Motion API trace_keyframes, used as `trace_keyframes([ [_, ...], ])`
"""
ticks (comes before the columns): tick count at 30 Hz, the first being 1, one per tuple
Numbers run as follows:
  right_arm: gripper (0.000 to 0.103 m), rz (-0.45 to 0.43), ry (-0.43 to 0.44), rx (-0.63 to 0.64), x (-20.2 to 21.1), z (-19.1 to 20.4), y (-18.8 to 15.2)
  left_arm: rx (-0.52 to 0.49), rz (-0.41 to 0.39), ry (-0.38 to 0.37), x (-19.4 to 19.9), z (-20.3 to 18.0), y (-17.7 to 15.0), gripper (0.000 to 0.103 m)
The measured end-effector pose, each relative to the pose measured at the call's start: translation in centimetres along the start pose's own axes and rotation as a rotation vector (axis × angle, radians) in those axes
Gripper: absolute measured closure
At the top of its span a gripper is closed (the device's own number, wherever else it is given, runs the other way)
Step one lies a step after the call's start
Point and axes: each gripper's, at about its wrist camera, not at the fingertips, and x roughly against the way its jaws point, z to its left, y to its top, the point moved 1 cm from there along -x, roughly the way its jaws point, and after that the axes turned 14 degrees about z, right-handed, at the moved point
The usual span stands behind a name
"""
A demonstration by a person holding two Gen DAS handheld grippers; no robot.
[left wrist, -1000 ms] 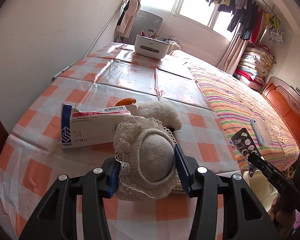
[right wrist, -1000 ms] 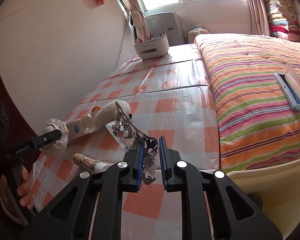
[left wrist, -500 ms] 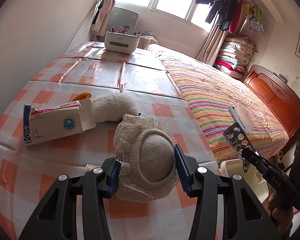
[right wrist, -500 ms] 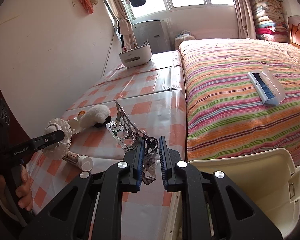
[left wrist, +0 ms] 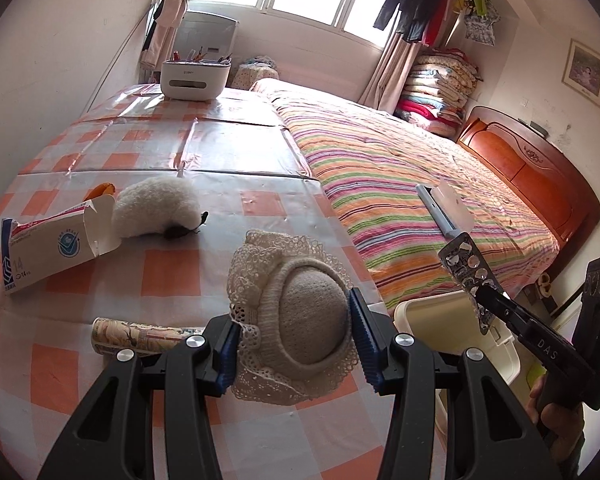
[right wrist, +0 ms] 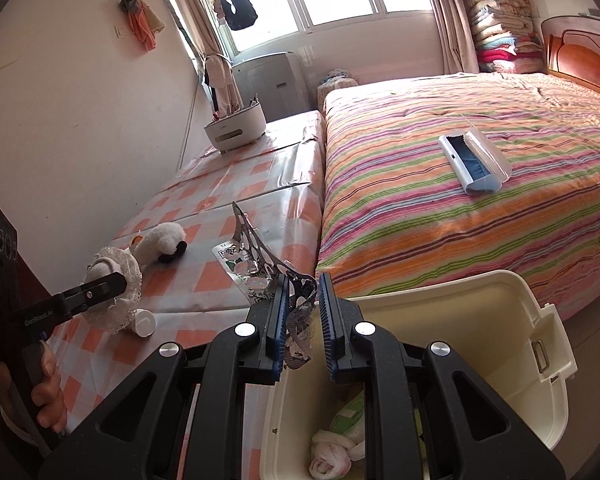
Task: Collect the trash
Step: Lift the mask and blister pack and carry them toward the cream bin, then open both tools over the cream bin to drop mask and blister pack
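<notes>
left hand-held gripper (left wrist: 292,334) clamps a lacy knitted sock (left wrist: 296,320); right hand-held gripper (right wrist: 302,320) pinches a crumpled foil blister pack (right wrist: 260,264).

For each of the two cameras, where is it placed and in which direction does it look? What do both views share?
Left wrist: sits on the left tongs, looks along them over the orange-checked tablecloth towards the window; shows them gripping a cream lace-trimmed knitted pad.
Right wrist: sits on the right tongs, looks over the open cream plastic bin towards the striped bed; shows them pinching a silver blister pack.
Shared: each sees the other tongs, the white plush toy.
</notes>
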Motion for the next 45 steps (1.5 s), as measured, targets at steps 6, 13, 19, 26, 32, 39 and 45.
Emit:
trace_keyframes([
  [6,0.086,-0.017,-0.023,-0.069,1.2,-2.1,-1.7,-0.029,0.015,-0.015,-0.4,-1.6,-0.3,0.056],
  [13,0.086,-0.03,-0.044,-0.154,2.1,-4.6,-3.3,-0.072,0.032,-0.036,-1.0,-3.6,-0.8,0.056],
  [19,0.044,-0.091,-0.054,-0.179,3.4,-5.1,-3.4,-0.1,0.047,-0.05,-1.4,-5.1,-1.2,0.056],
  [26,0.041,-0.175,-0.04,-0.218,5.1,-5.5,-3.4,-0.135,0.068,-0.077,-1.9,-6.9,-1.5,0.056],
  [32,0.036,-0.214,-0.038,-0.241,6.2,-6.2,-3.5,-0.173,0.083,-0.097,-2.7,-9.1,-1.8,0.056],
  [39,0.033,-0.254,-0.031,-0.298,7.3,-7.5,-4.0,-0.228,0.112,-0.113,-3.6,-11.5,-2.5,0.056],
  [45,0.033,-0.278,-0.022,-0.329,7.9,-8.3,-4.2,-0.257,0.112,-0.12,-4.1,-13.4,-3.1,0.056],
])
